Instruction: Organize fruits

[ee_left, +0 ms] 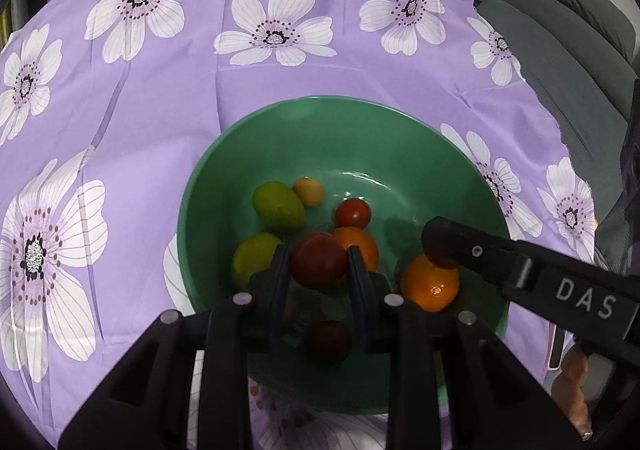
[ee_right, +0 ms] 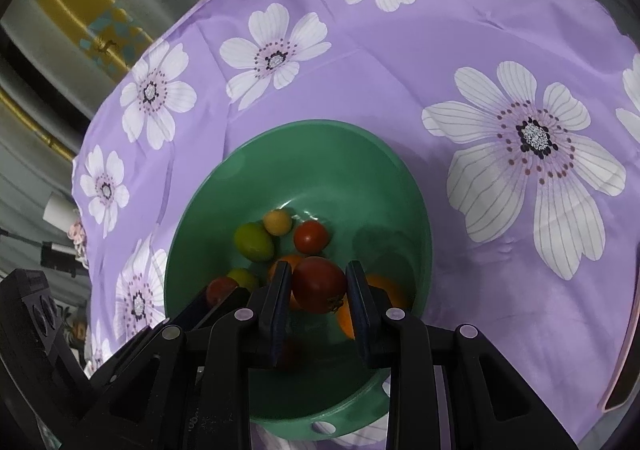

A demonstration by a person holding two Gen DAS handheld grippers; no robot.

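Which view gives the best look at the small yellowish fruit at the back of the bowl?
The left wrist view: the small yellowish fruit sits unobstructed beside a green fruit. The right wrist view shows it too, but smaller.

R gripper point(ee_right: 319, 286) clamps red tomato point(ee_right: 319, 284) over green bowl point(ee_right: 392, 186).

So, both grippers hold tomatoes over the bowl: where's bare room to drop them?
Free: the green bowl's far floor and inner wall, beyond the small red tomato. Crowded: the near half, around the green fruits and the orange. The purple cloth around the bowl is bare too.
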